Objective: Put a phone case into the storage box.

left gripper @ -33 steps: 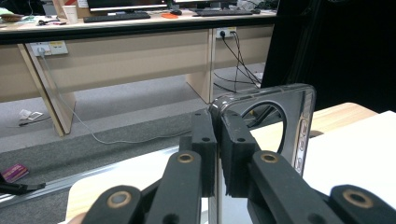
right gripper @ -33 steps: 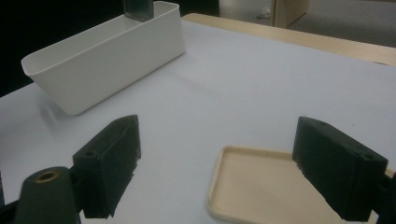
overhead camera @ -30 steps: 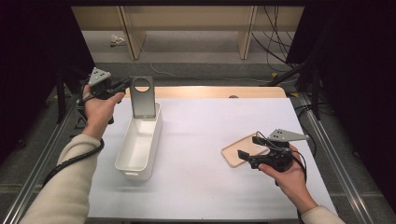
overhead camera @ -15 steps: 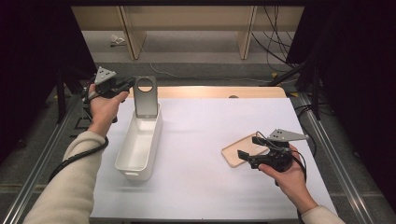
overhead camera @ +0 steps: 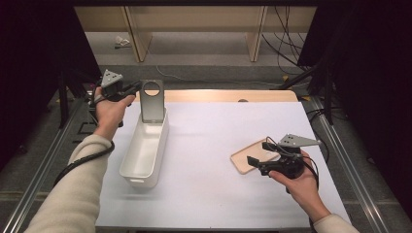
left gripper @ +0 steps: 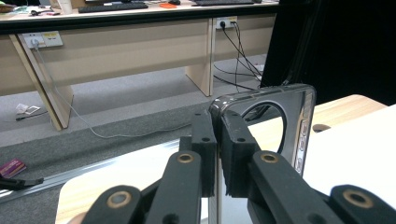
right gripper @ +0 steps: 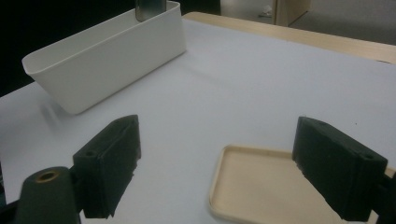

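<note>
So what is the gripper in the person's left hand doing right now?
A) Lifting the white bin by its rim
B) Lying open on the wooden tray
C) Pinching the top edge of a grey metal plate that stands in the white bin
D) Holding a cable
C: the left gripper has its jaws closed on the upper edge of the grey metal plate, whose lower end sits in the white bin.

Plate (overhead camera: 152,102) in bin (overhead camera: 145,153), tray (overhead camera: 252,156) right.

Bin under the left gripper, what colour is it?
White, plain. The bin shows best in the right gripper view.
</note>
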The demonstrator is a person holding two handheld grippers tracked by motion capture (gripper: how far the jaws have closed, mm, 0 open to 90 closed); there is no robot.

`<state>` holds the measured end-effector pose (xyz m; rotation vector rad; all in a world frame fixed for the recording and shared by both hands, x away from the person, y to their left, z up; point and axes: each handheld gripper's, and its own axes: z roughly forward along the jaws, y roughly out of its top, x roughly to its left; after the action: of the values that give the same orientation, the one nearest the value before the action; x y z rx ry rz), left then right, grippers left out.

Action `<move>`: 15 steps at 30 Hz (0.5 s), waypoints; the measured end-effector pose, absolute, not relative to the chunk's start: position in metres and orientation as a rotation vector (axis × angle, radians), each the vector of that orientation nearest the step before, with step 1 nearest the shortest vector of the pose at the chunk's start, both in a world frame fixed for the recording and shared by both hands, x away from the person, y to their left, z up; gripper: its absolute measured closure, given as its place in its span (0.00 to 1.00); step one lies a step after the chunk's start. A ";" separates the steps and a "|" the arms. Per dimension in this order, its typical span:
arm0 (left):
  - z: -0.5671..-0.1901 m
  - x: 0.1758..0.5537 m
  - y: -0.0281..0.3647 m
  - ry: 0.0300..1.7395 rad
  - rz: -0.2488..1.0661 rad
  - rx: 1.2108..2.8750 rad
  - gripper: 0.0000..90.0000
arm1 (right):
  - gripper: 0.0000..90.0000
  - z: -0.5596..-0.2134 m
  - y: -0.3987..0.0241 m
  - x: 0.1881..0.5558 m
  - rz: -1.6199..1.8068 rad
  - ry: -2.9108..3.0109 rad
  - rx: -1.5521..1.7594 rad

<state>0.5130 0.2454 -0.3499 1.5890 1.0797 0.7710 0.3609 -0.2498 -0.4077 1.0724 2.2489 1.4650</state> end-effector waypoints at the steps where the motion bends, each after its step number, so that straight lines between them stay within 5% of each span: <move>1: -0.350 0.513 0.246 1.082 0.771 1.589 0.94 | 0.18 -0.408 -0.250 0.361 1.465 2.249 1.072; 15: -0.360 0.519 0.245 1.098 0.765 1.605 0.94 | 0.18 -0.408 -0.250 0.361 1.462 2.251 1.069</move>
<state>0.5193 0.2449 -0.3602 1.6048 1.0979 0.7648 0.3608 -0.2496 -0.4078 1.0687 2.2507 1.4618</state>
